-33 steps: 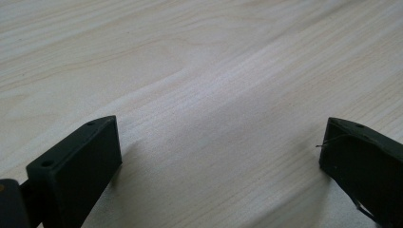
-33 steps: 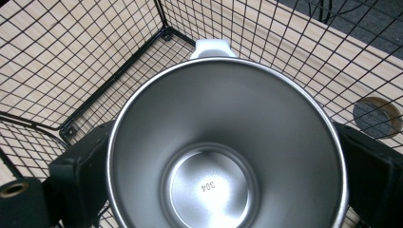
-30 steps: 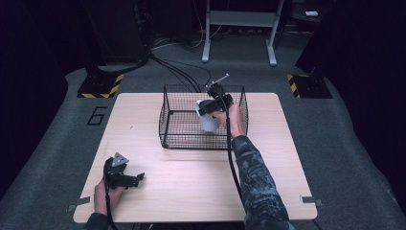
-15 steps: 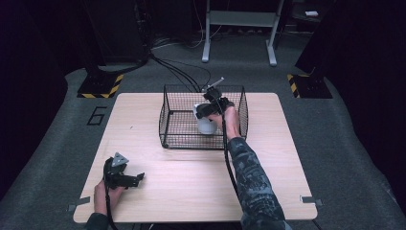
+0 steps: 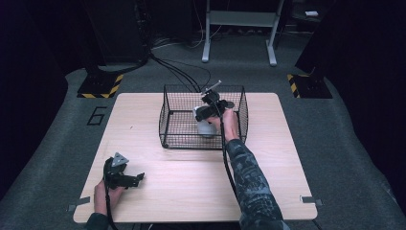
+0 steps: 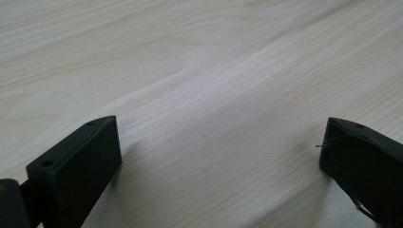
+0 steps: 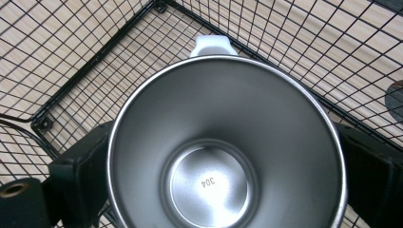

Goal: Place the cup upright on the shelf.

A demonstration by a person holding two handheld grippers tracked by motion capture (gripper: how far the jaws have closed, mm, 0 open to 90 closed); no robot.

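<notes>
Cup (image 7: 223, 142) steel, white outside, held inside wire basket (image 5: 177, 103), in basket's right half, above its floor. Cup interior bare, "304" stamped on bottom; white handle (image 7: 213, 46) points toward basket corner. Right gripper (image 5: 210, 112) jaws clamp cup's outer wall from both sides. Basket walls close around cup; open top gives room upward. Left gripper (image 5: 125, 177) sits on table (image 5: 287, 143), well apart from basket, near front-left edge, jaws spread wide, nothing between.
</notes>
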